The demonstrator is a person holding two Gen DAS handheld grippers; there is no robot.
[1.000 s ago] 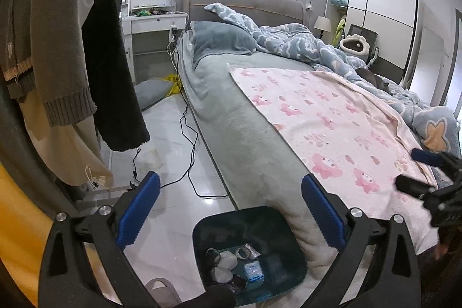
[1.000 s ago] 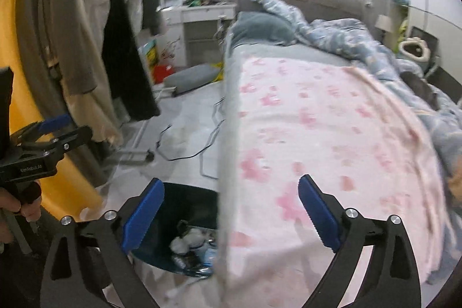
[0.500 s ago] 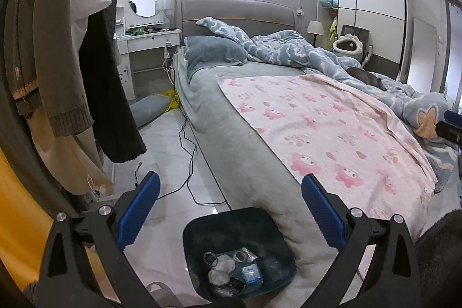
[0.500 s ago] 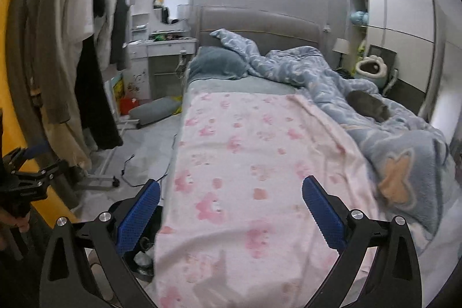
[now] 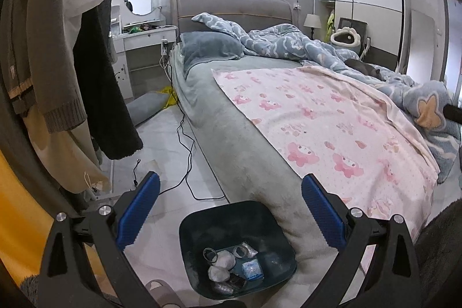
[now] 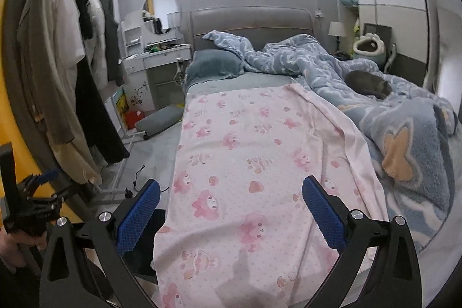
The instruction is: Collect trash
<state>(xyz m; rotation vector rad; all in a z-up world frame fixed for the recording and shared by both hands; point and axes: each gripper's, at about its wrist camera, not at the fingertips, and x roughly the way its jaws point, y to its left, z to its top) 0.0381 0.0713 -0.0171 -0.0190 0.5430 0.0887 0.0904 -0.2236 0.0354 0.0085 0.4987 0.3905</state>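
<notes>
A dark blue trash bin (image 5: 202, 224) stands on the floor by the foot corner of the bed. It holds crumpled tissues (image 5: 221, 267), small wrappers and a blue packet (image 5: 251, 270). My left gripper (image 5: 229, 212) is open and empty, held above the bin. My right gripper (image 6: 229, 211) is open and empty, held over the pink blanket (image 6: 245, 152) at the foot of the bed. The left gripper also shows at the left edge of the right wrist view (image 6: 34, 201). Only a dark edge of the bin (image 6: 154, 221) shows there.
A grey cat (image 6: 368, 84) lies on the blue quilt (image 6: 332, 68). Coats hang on a rack (image 5: 52, 62) at left. Black cables (image 5: 187, 158) trail over the white floor beside the bed. A dressing table (image 5: 144, 48) and a wardrobe (image 5: 366, 10) stand at the back. A slipper (image 5: 160, 289) lies beside the bin.
Both grippers have risen and tilted up, so more of the room shows. The right gripper has swung from the bin side to over the pink blanket. Both stayed open.
</notes>
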